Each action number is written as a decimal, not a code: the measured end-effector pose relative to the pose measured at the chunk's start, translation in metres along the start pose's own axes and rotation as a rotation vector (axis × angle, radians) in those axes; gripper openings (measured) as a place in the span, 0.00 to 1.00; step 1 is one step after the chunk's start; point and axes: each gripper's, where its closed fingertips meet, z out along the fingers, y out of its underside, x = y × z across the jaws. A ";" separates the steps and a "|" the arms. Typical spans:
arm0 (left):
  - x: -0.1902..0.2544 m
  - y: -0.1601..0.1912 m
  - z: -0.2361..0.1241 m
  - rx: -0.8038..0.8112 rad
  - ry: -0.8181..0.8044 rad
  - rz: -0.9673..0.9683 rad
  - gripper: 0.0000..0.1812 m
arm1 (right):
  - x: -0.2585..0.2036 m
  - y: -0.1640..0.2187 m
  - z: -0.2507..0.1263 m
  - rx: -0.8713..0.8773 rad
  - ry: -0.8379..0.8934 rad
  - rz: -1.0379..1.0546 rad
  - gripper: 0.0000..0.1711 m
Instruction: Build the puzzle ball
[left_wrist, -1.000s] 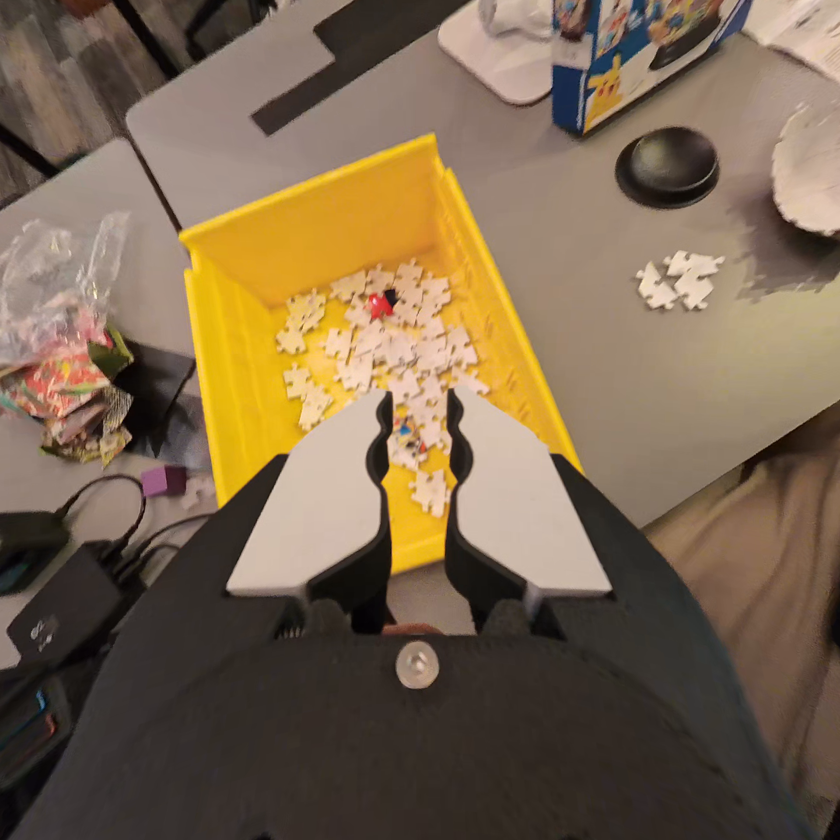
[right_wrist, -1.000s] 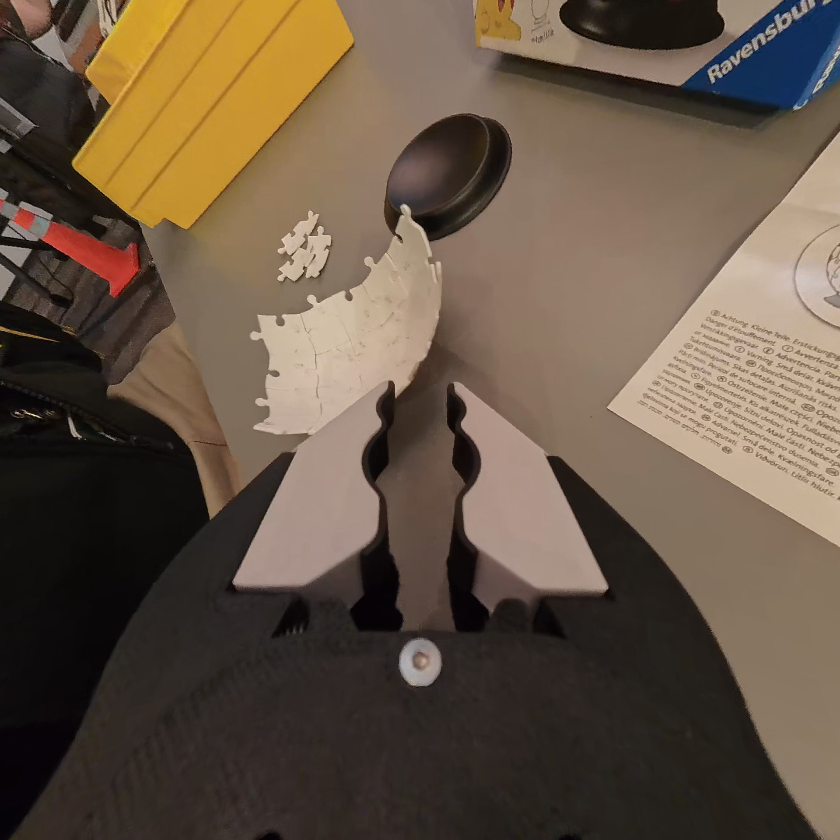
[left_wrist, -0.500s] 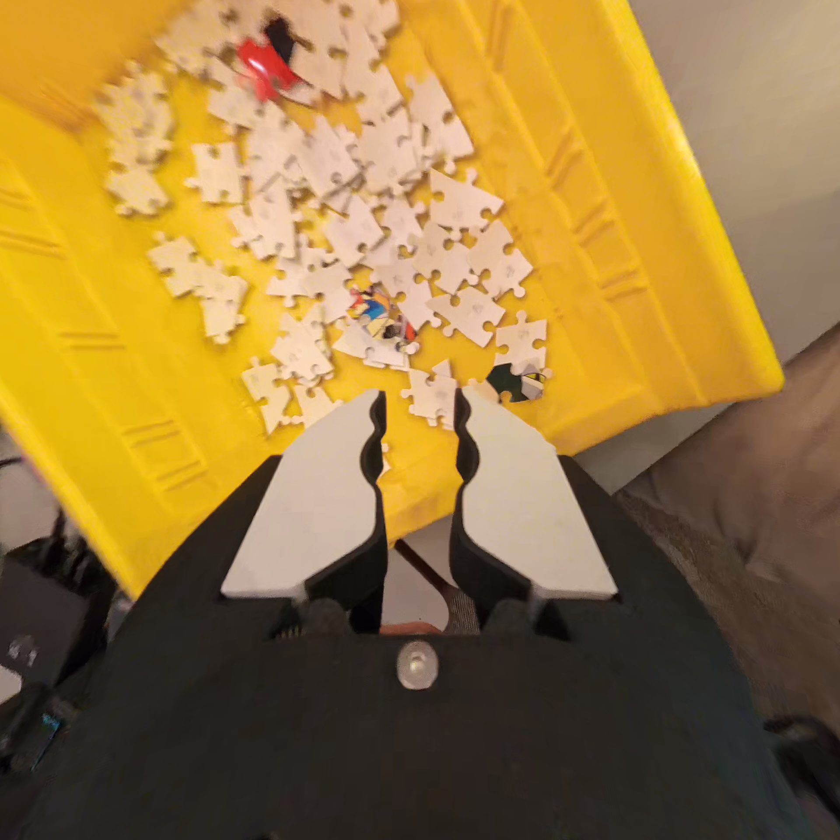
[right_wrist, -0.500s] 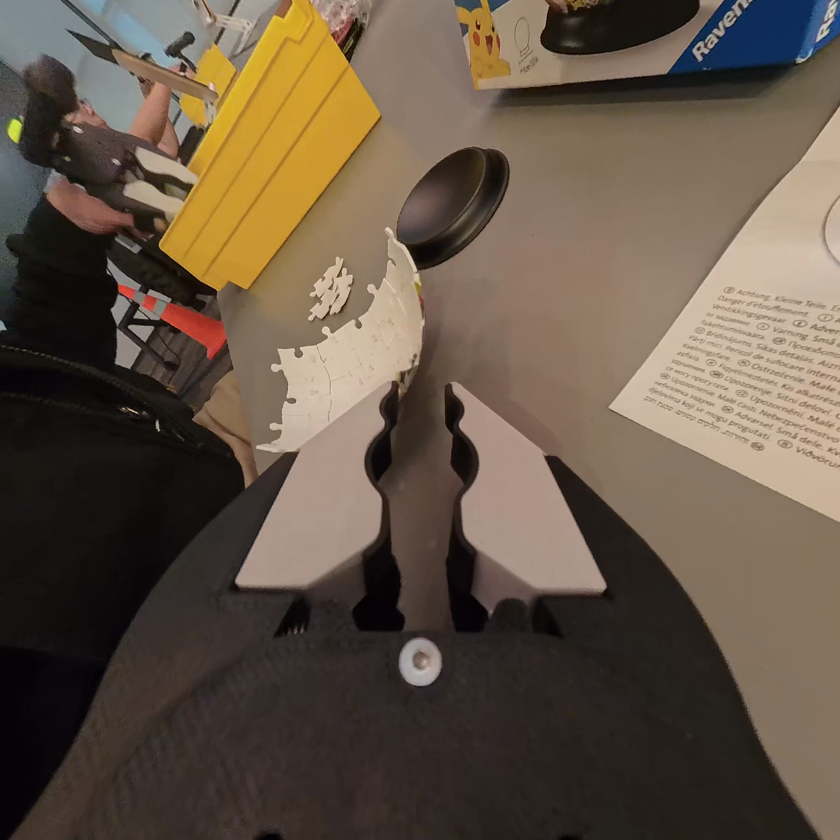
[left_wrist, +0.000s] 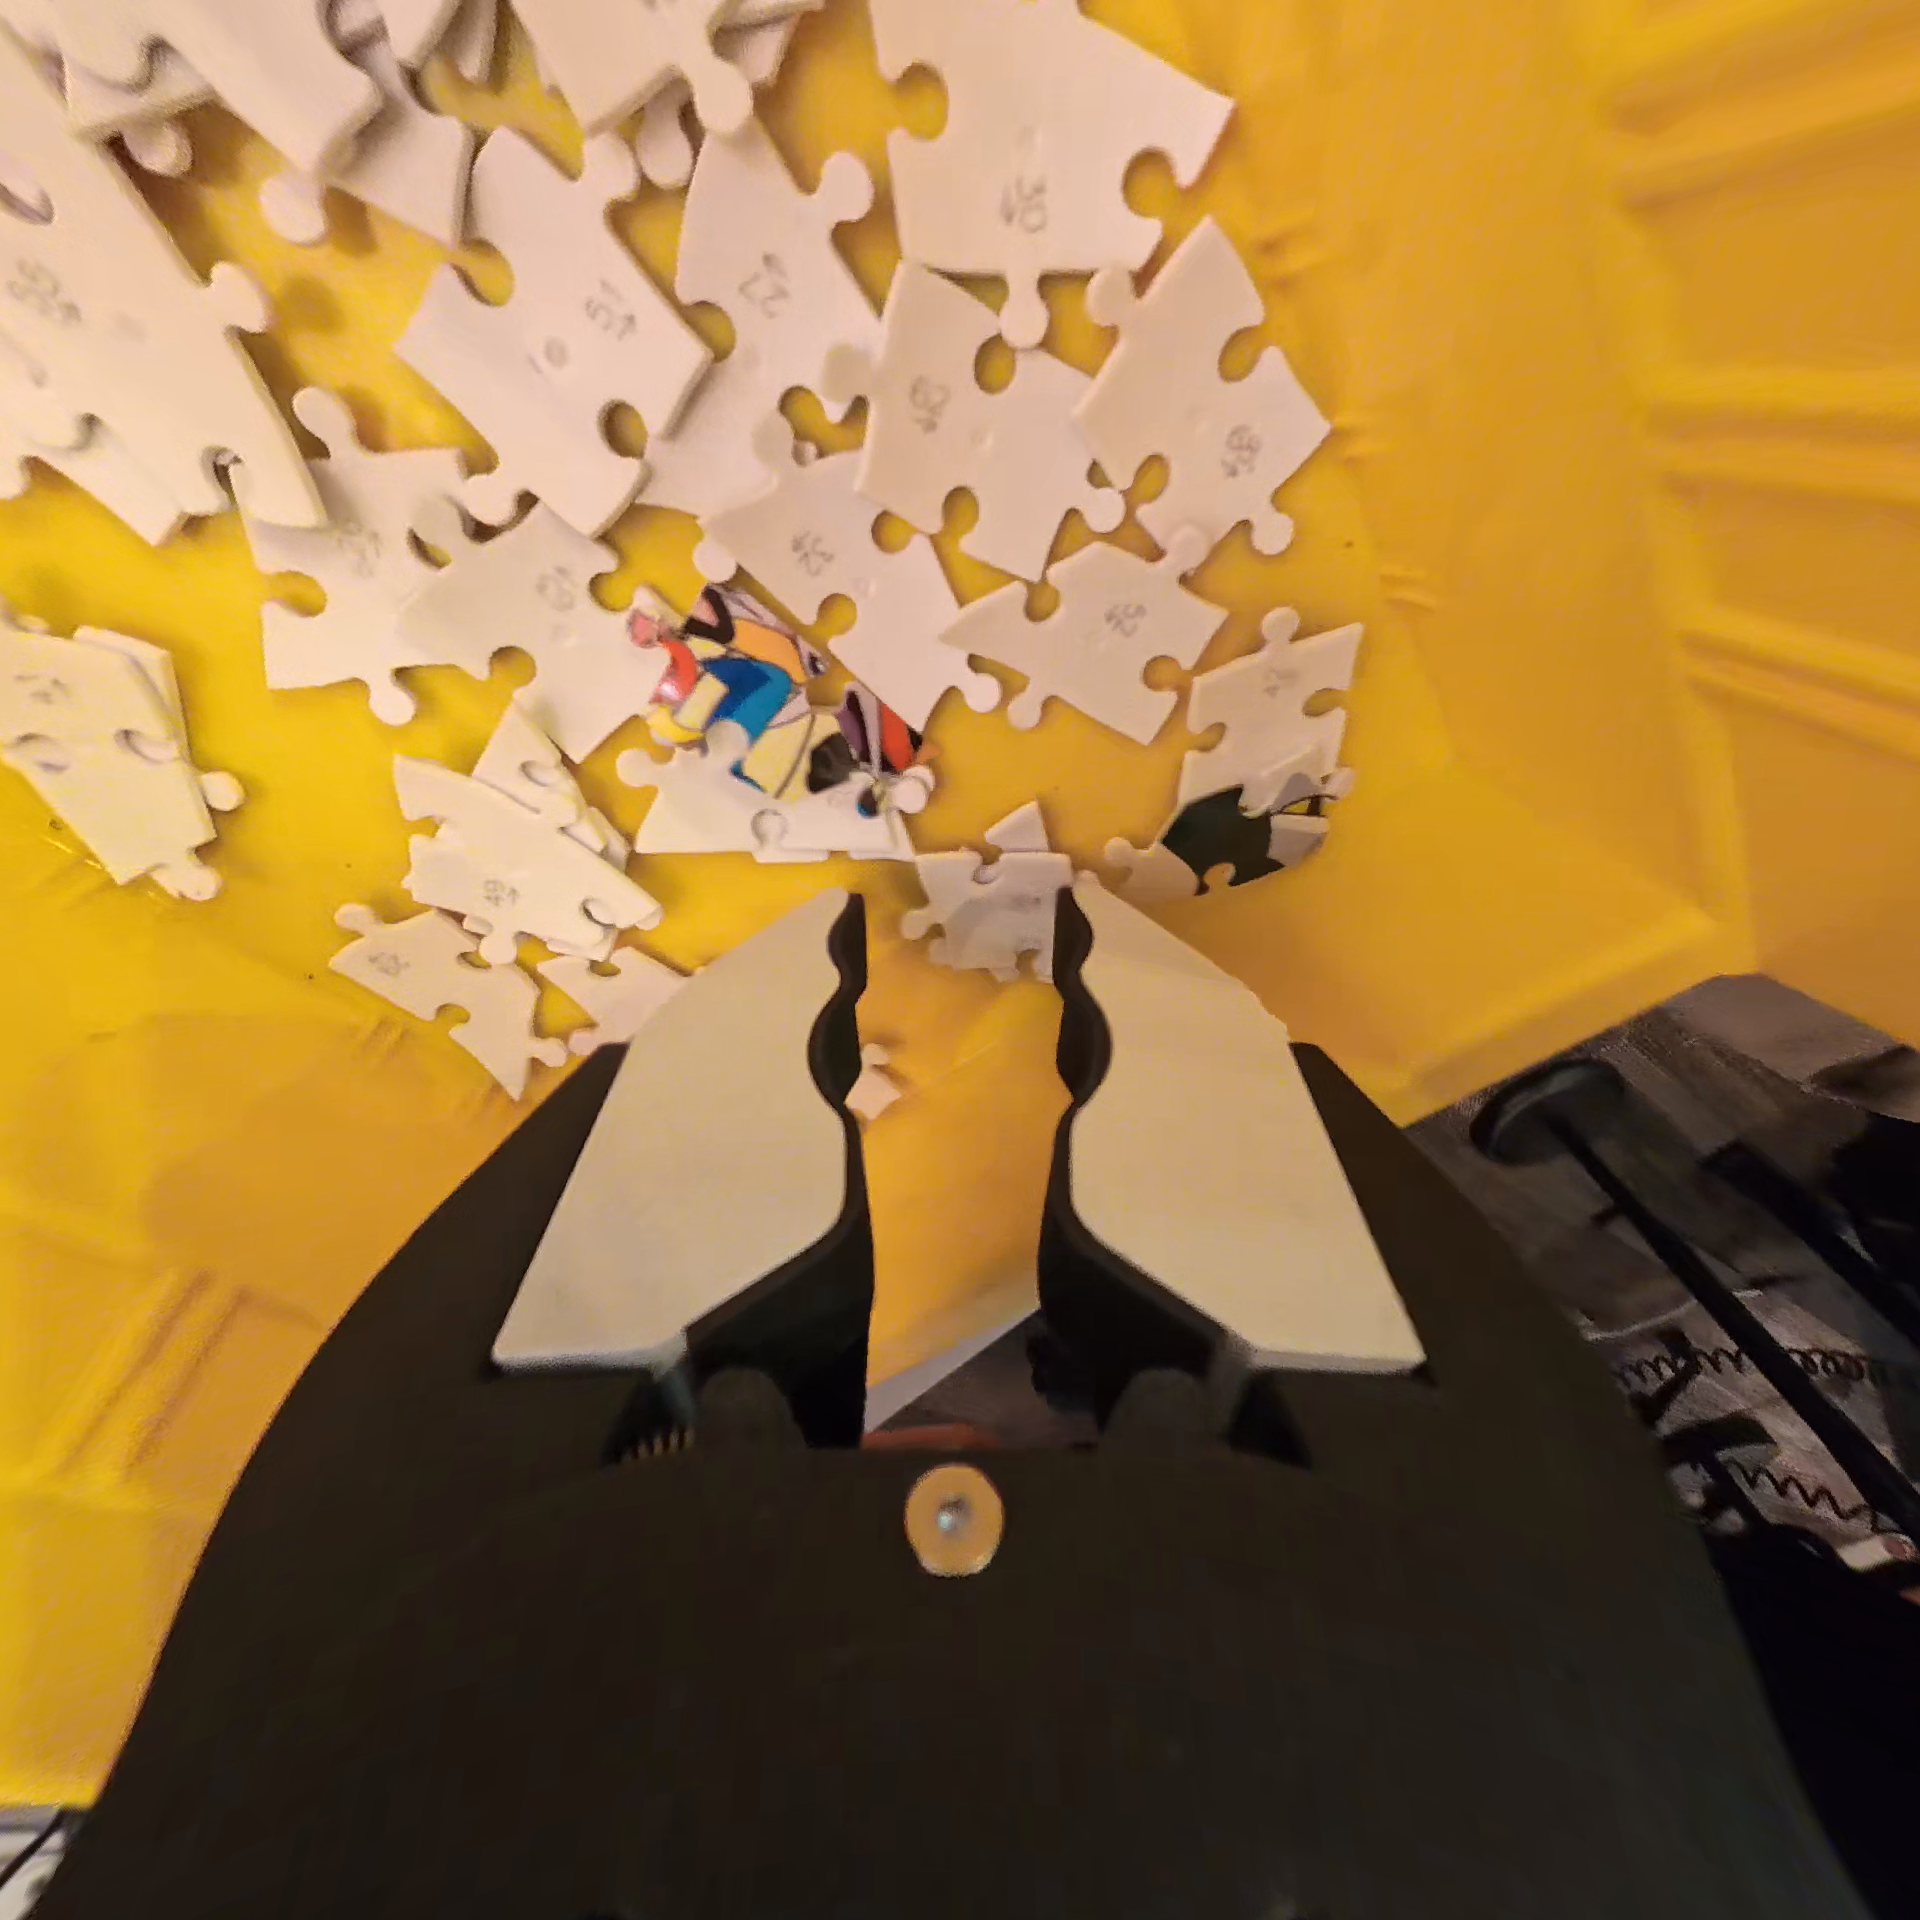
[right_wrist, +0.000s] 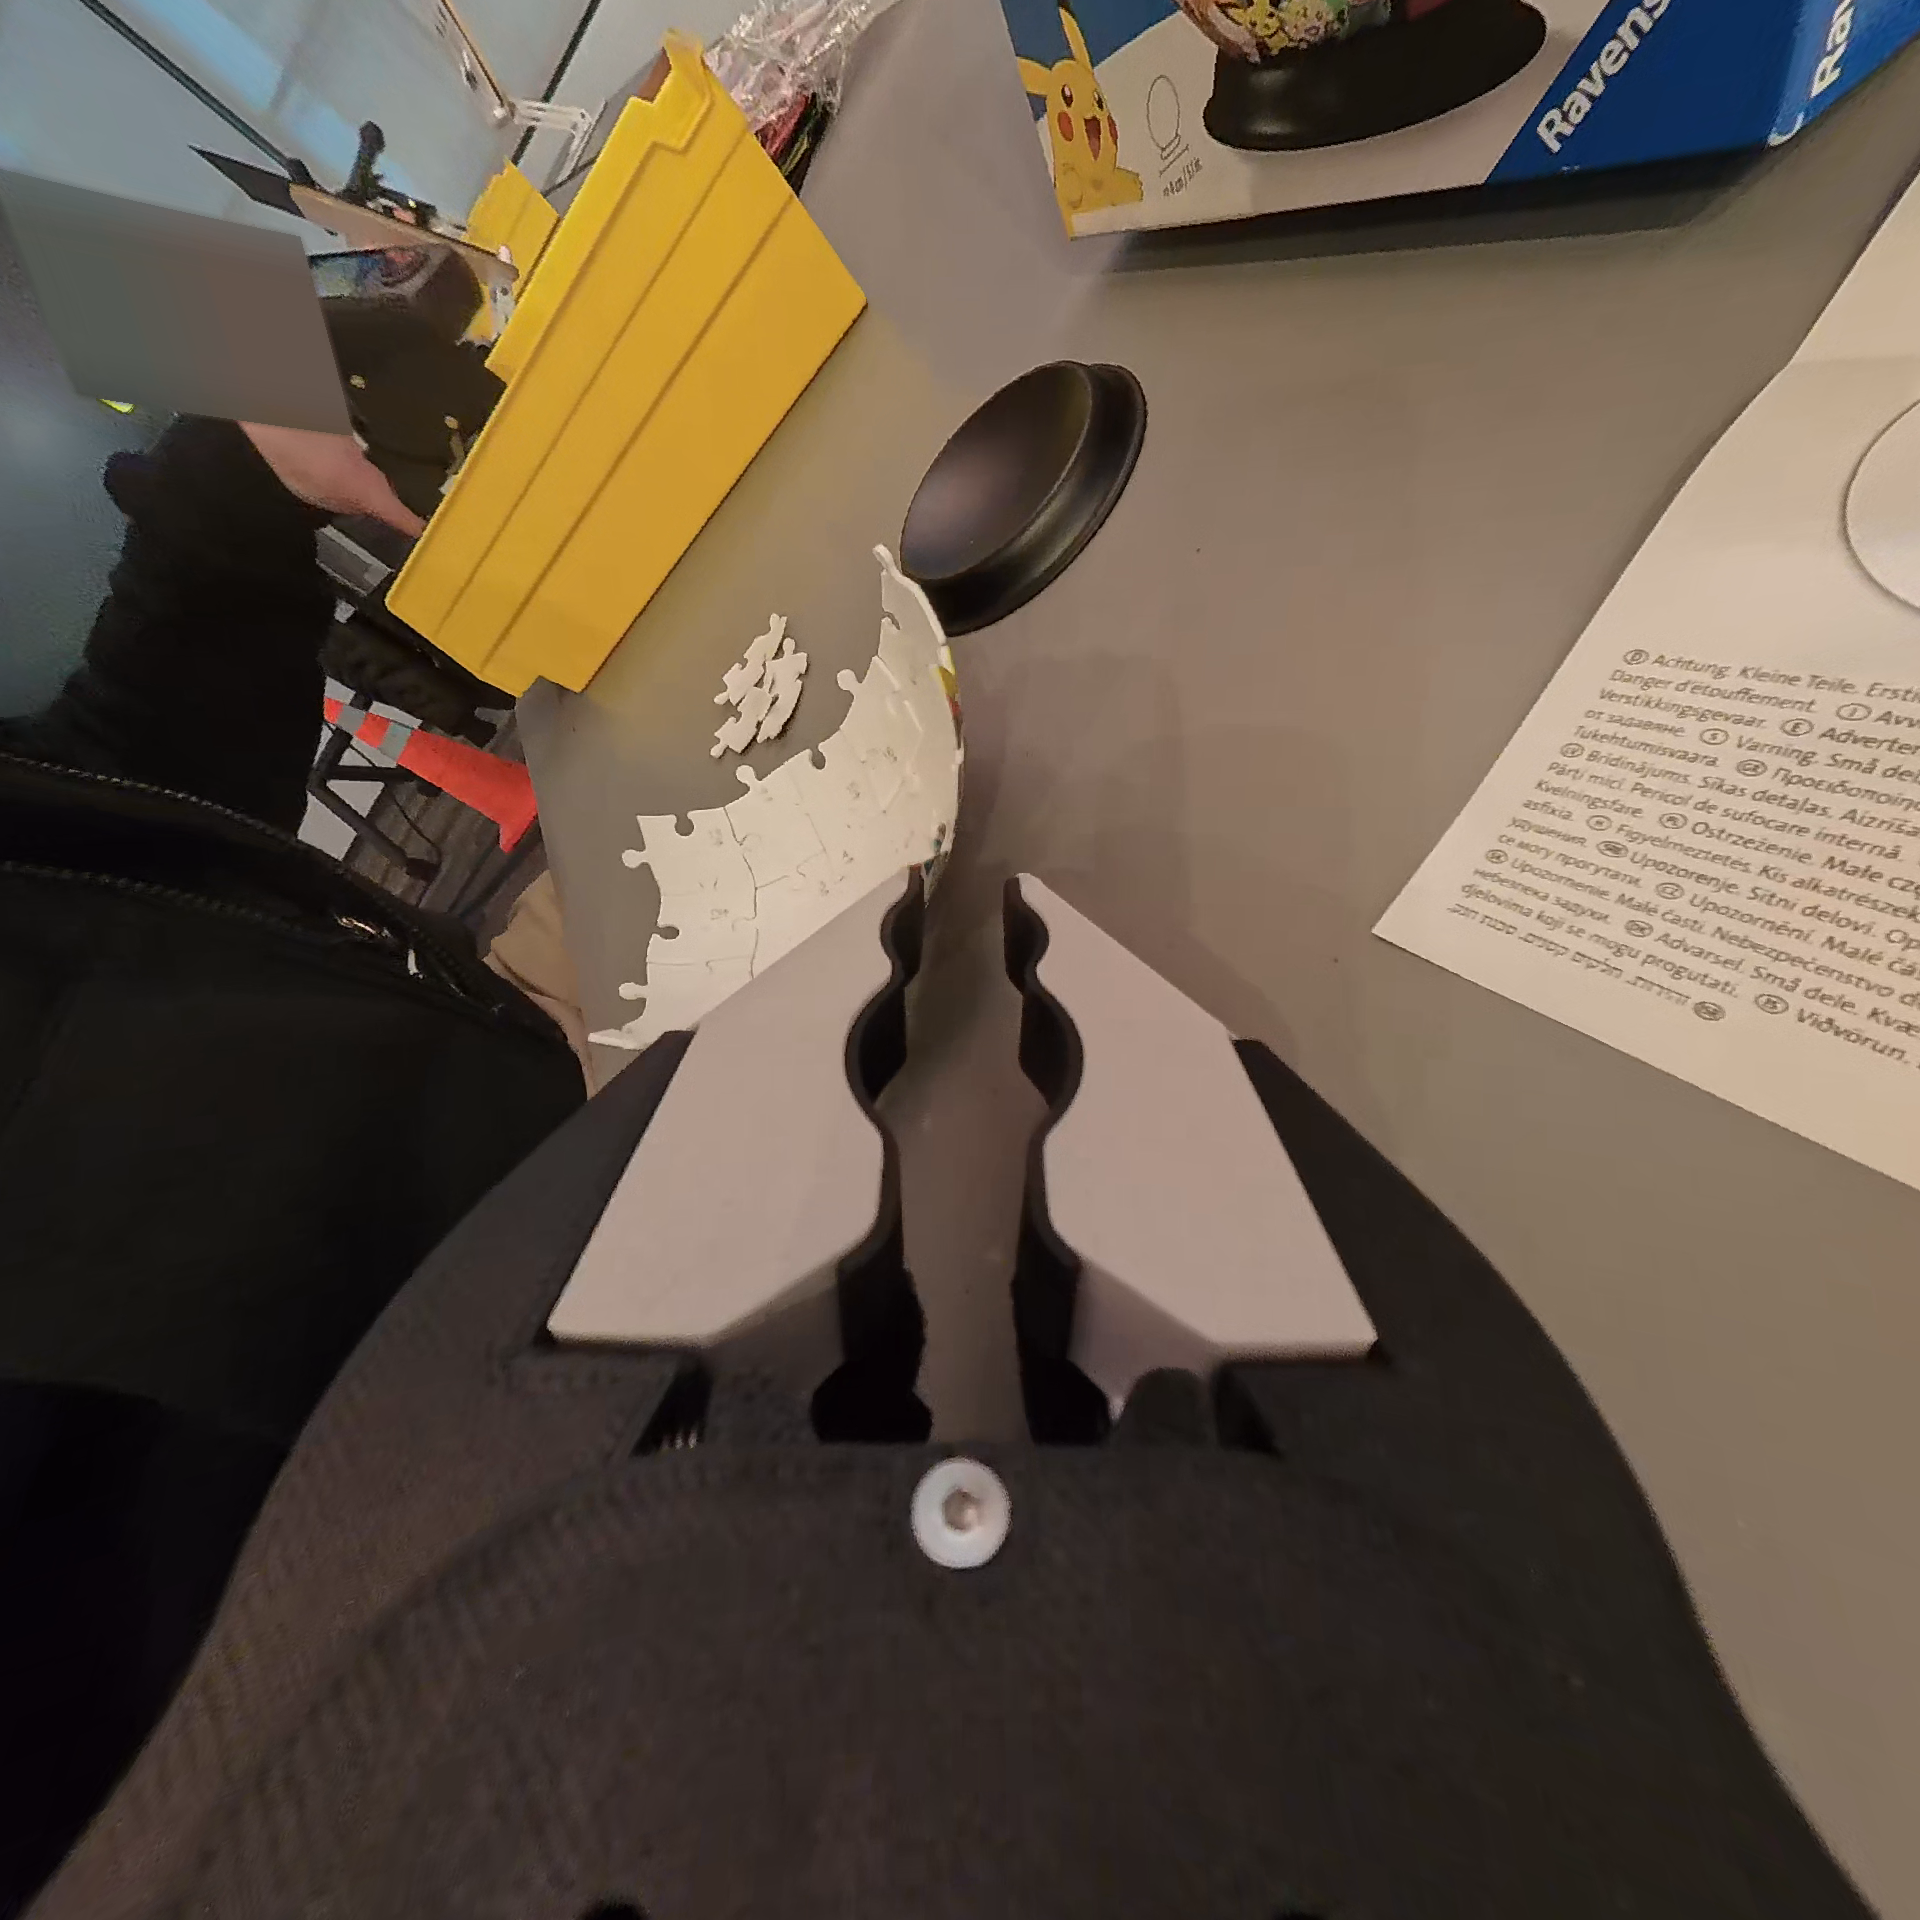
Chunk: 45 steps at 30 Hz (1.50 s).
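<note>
The left wrist view looks steeply down from very close into the yellow bin, whose floor and loose puzzle pieces fill the frame. The right wrist view sits higher and farther back, facing forward across the grey table. Both views share the yellow bin, seen far left from outside in the right view.

Loose puzzle pcs, mostly white side up, in yellow bin; curved part-built ball shell on worktop.
</note>
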 end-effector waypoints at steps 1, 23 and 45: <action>-0.003 0.000 0.001 -0.015 -0.006 0.006 0.19 | 0.000 -0.001 0.000 0.004 -0.003 0.001 0.08; -0.033 -0.016 -0.033 0.307 -0.021 -0.151 0.01 | -0.002 -0.004 -0.004 0.029 -0.033 0.008 0.07; 0.035 -0.024 -0.017 0.145 0.085 0.248 0.22 | 0.000 -0.005 -0.003 0.032 -0.026 0.025 0.06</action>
